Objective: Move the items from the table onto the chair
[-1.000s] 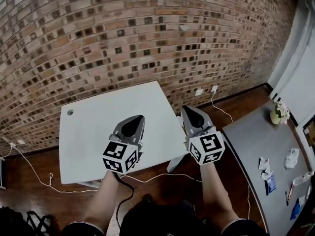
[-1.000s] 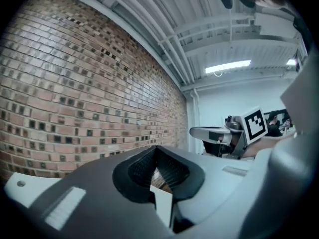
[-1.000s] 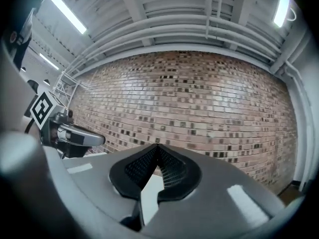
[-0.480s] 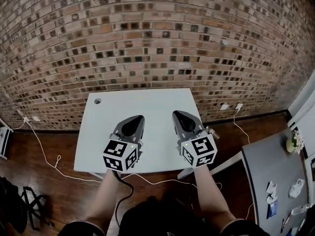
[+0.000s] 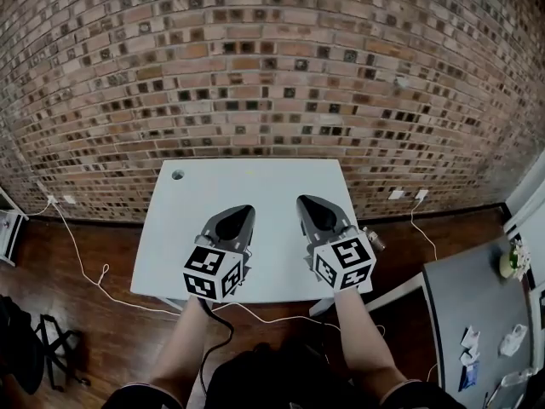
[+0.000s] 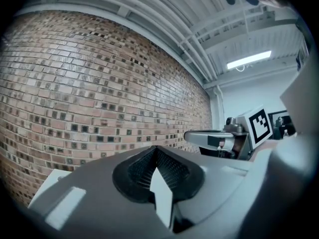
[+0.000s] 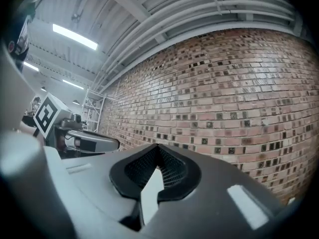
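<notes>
While closed, left gripper [image 5: 239, 216] and right gripper [image 5: 308, 205] level toward brick wall [image 5: 272, 75]

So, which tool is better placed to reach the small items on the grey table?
Probably the right tool: the grey table lies on its side. The left tool is farther. Both are shut, empty.

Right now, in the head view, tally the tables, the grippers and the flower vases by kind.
Tables: 2 (white table, grey table)
Grippers: 2 (left gripper, right gripper)
Flower vases: 1 (flower vase on the grey table)
Total: 5
</notes>
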The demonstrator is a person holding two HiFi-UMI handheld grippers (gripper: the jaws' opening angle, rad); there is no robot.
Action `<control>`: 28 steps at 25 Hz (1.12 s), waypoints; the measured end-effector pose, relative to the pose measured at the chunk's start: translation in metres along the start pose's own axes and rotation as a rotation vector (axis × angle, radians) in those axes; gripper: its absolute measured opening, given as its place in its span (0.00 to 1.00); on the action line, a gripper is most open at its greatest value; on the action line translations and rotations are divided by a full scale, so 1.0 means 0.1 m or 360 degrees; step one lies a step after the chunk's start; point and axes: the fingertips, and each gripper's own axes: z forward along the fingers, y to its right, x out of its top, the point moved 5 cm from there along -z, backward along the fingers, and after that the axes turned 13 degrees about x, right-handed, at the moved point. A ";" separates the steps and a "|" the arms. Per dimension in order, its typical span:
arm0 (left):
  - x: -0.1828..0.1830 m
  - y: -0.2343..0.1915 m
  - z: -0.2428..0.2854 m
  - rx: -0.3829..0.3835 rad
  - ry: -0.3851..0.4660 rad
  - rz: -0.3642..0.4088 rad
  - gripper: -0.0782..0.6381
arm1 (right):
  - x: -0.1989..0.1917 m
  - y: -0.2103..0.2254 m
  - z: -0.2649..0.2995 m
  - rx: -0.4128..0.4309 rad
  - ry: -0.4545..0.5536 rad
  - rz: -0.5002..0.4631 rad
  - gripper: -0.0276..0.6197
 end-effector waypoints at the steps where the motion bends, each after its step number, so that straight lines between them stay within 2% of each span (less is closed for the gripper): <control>1: 0.00 -0.01 0.00 0.0002 0.0002 -0.0001 0.13 | 0.00 0.00 0.01 0.0004 0.0001 0.0002 0.04; 28: -0.01 0.00 0.02 0.0011 0.0019 -0.0011 0.13 | -0.09 -0.02 0.03 0.0028 -0.0026 0.0036 0.05</control>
